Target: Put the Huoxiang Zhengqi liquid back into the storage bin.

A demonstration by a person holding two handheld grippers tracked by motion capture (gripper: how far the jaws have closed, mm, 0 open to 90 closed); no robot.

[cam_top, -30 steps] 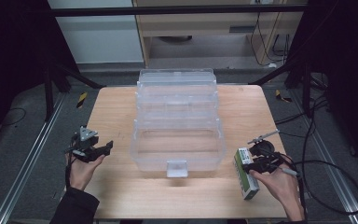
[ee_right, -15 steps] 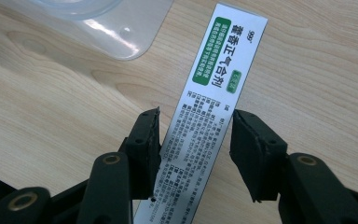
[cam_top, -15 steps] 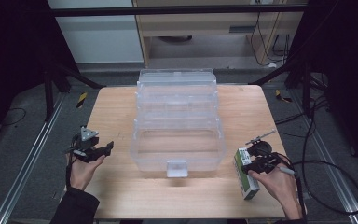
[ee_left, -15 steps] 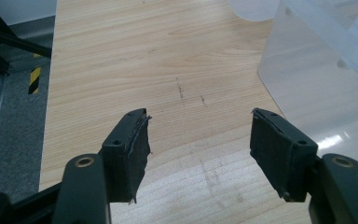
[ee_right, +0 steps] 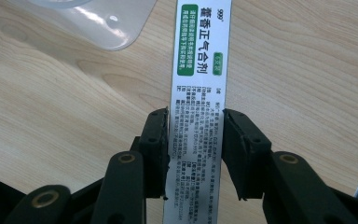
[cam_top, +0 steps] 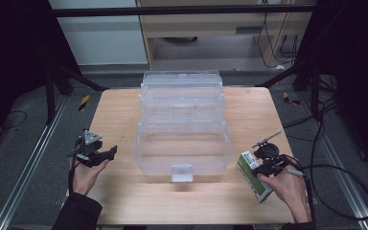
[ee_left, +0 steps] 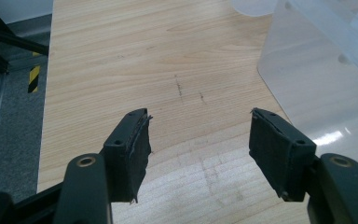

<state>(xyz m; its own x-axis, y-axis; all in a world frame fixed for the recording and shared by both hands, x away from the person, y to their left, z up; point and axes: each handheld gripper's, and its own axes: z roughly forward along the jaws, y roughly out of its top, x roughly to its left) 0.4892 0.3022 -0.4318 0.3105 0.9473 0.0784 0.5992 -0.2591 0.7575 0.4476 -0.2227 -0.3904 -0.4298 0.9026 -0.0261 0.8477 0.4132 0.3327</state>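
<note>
A narrow white and green medicine box (cam_top: 252, 176) (ee_right: 203, 56) lies flat on the wooden table (cam_top: 120, 110), right of a clear plastic tiered storage box (cam_top: 182, 165). My right gripper (cam_top: 259, 168) (ee_right: 196, 140) straddles the medicine box; its jaws have just been closing and both pads now touch the box's long sides. My left gripper (cam_top: 109, 153) (ee_left: 198, 135) hovers open over bare wood left of the clear box, with nothing between its pads. A hand holds each gripper.
The clear box (ee_left: 326, 70) stands open in stepped tiers across the table's middle, its latch at the front. One corner of it (ee_right: 93, 23) lies just beyond the medicine box. Black cables (cam_top: 335, 167) trail off the table's right edge.
The right gripper's jaws have narrowed around the medicine box. Both hands have stayed where they were.
</note>
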